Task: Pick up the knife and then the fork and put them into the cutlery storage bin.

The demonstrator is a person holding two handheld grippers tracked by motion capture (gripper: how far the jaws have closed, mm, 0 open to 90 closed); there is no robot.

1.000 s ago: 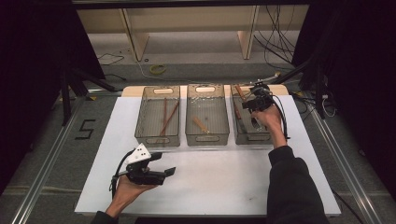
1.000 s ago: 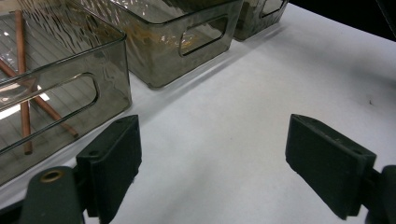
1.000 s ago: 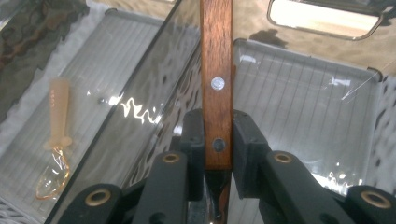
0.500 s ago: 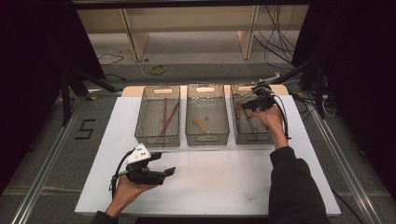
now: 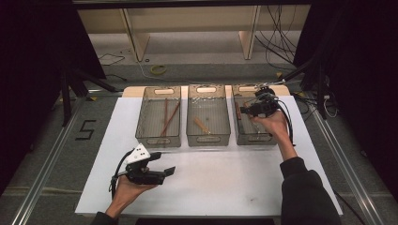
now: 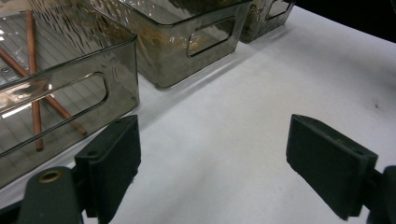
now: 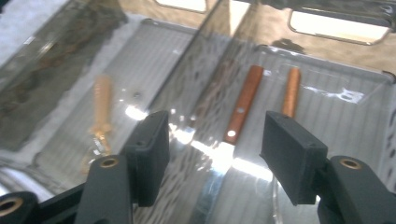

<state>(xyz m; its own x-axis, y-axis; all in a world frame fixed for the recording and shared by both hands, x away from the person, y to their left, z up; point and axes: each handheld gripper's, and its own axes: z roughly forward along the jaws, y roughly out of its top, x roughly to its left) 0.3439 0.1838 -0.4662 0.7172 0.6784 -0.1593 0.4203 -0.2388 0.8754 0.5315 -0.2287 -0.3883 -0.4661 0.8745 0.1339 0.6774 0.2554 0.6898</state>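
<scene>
Right gripper view looks down between the right gripper's black jaws, which have just been opening and now stand apart with nothing between them, above a wooden-handled knife lying on the floor of the right-hand smoked bin beside a copper-coloured handle. Left gripper rests near the table's front edge, jaws wide and empty. One risk I judge: withdrawing low could clip the bin wall and shift it.

Glossy smoked-plastic bins, wooden-handled knife, matt white tabletop.
</scene>
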